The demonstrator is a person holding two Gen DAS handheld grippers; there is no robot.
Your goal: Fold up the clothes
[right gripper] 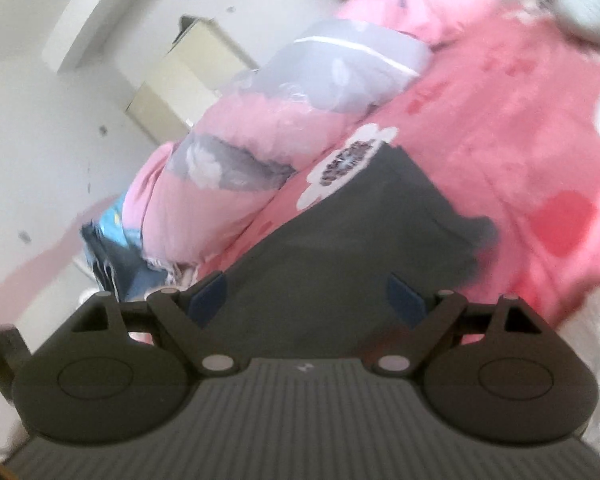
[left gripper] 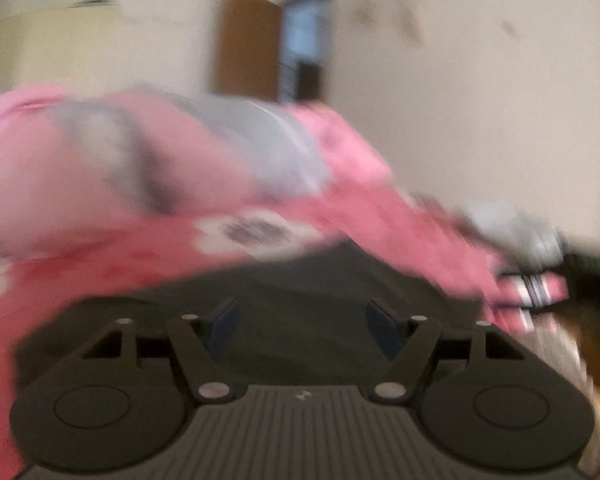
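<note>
A dark grey garment point(left gripper: 320, 276) lies flat on a pink bedsheet with white flowers point(left gripper: 260, 232). In the blurred left wrist view my left gripper point(left gripper: 304, 324) hangs just over the garment's near part. Its blue pads point(left gripper: 224, 320) stand apart and nothing is pinched between them. The right wrist view is tilted and shows the same dark grey garment point(right gripper: 360, 240) on the pink sheet point(right gripper: 500, 140). My right gripper point(right gripper: 307, 298) is wide open over its near edge, and its pads point(right gripper: 406, 300) are clear of the cloth.
A rolled pink-and-grey quilt in clear plastic point(left gripper: 160, 152) point(right gripper: 268, 128) lies along the bed behind the garment. A brown door point(left gripper: 248, 40) and a cream cabinet point(right gripper: 188, 68) stand by the white wall. A light grey bundle point(left gripper: 516, 232) sits at the bed's right.
</note>
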